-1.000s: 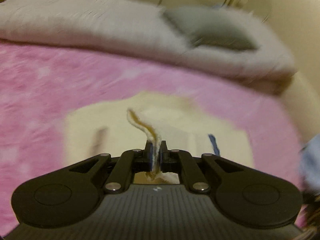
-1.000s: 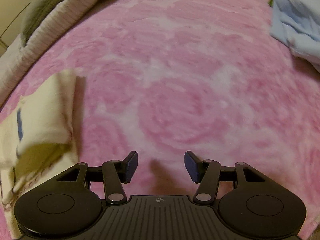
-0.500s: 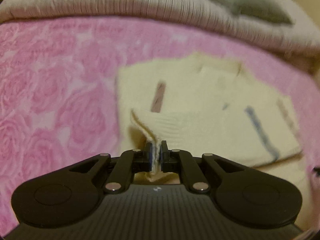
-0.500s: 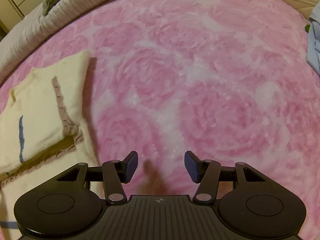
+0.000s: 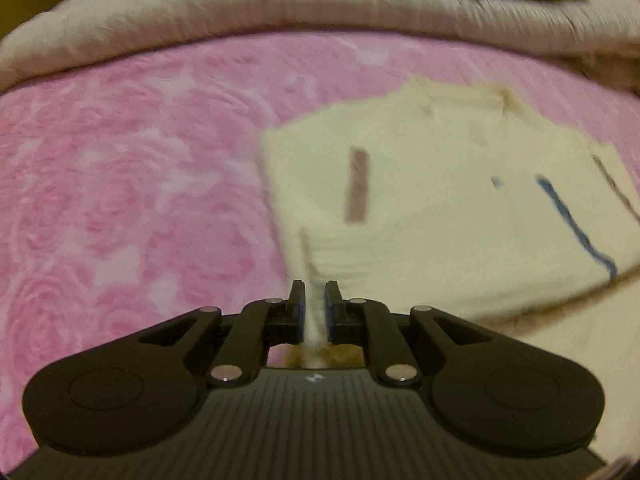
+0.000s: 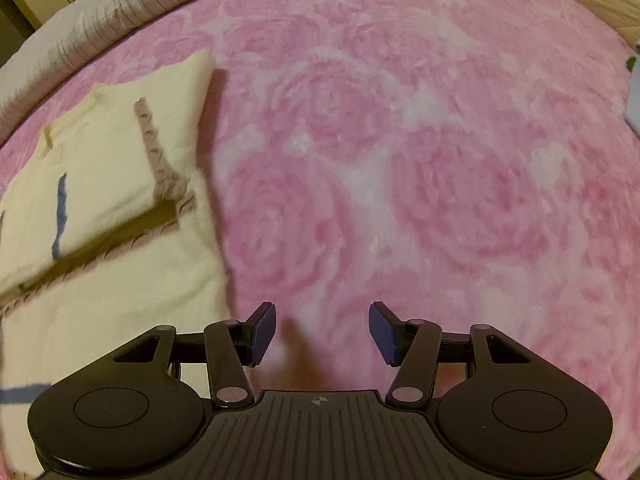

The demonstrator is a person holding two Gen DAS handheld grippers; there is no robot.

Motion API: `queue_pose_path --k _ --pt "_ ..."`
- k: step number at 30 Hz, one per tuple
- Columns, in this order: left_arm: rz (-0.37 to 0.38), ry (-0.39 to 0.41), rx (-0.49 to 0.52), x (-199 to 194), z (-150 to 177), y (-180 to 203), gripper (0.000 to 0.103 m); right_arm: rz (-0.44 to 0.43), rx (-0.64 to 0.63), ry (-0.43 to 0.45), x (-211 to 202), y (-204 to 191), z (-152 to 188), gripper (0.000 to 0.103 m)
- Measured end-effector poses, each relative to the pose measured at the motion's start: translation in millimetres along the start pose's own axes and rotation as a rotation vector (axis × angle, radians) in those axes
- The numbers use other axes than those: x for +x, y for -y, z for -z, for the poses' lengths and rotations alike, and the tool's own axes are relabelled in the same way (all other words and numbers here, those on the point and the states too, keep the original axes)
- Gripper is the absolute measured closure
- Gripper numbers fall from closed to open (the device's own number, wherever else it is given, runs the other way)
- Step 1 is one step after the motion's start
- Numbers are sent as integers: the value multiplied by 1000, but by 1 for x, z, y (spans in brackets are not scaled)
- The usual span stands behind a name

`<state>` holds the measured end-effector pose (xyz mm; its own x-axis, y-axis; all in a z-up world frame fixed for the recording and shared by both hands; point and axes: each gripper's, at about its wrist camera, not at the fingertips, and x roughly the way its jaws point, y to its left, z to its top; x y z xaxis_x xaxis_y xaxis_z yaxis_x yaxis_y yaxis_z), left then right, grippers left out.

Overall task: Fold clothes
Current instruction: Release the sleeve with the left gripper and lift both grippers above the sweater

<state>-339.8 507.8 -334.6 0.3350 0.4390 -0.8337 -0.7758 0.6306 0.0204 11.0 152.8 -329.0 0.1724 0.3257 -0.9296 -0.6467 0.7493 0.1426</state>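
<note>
Pink rose-patterned blanket (image 6: 420,160) lay under a cream sweater (image 5: 440,208), partly folded. Left gripper (image 5: 314,308) pinched its edge; right gripper (image 6: 322,334) gaped empty, folding seemingly unfinished.

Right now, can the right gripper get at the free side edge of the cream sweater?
Probably yes. The right gripper is open, holds nothing, and hovers over the pink blanket just beside the cream sweater. Nothing lies between them. The left gripper pinches a different edge, out of the way.
</note>
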Motion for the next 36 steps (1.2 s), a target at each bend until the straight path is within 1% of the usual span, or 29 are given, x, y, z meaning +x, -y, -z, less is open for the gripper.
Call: queue_pose_path --k 2,4,5,6,7,8,9,10,11,12,14,15,18,21,22,24,25,27,28,29,30,31,32,34,36 --pt "-79 59 -73 -14 -1 -9 95 6 -3 39 -15 -9 11 48" --pt "-44 102 -115 -27 0 -14 94 -7 -9 84 -29 -22 25 48" --pt "25 109 -99 -31 2 -12 94 -13 -14 99 -34 -28 32 47" --pt "98 104 -49 -31 5 -5 93 -16 -28 109 -36 -37 42 48" --pt "136 100 10 -29 9 3 92 -17 -43 117 -37 -46 52 48" --pt "150 91 82 -23 14 10 89 -5 -63 120 -35 -54 61 48" --pt "163 83 154 -17 20 17 88 9 -85 122 -32 -60 70 48" --pt "149 56 193 -8 26 18 88 36 -106 116 -26 -65 79 48" --pt "123 38 196 -3 32 14 88 91 -109 82 -20 -65 86 48" --pt "123 34 172 -7 36 4 88 150 -109 43 -14 -65 93 48" --pt "121 32 121 -20 45 -16 90 170 -36 60 -24 -57 102 48" --pt "127 38 100 -33 52 -23 91 160 -38 78 -31 -58 104 48" --pt "145 56 36 -72 75 -45 92 122 -61 136 -51 -63 110 48" --pt "199 62 43 -98 102 -34 92 85 -83 195 -71 -69 115 48" --pt "217 64 46 -106 111 -31 92 61 -115 199 -69 -73 116 48" --pt "231 43 32 -106 134 -19 91 22 -190 194 -58 -83 119 48" --pt "238 33 25 -106 146 -13 91 18 -224 195 -53 -84 125 48" --pt "207 -1 16 -105 170 -7 91 15 -291 198 -43 -84 138 48" --pt "192 -19 12 -104 182 -5 91 31 -306 183 -37 -82 147 48" --pt "180 -5 0 -108 194 -5 92 40 -317 177 -34 -76 155 48" --pt "168 10 -12 -112 206 -6 92 29 -337 226 -38 -69 168 48" --pt "162 22 -20 -117 211 -4 92 29 -355 247 -42 -64 177 48" --pt "155 35 -27 -122 217 -3 92 42 -361 246 -46 -60 183 48" --pt "142 61 -42 -132 227 1 92 20 -269 217 -49 -44 194 47" --pt "129 86 -56 -142 238 4 92 -31 -168 244 -55 -30 206 47"
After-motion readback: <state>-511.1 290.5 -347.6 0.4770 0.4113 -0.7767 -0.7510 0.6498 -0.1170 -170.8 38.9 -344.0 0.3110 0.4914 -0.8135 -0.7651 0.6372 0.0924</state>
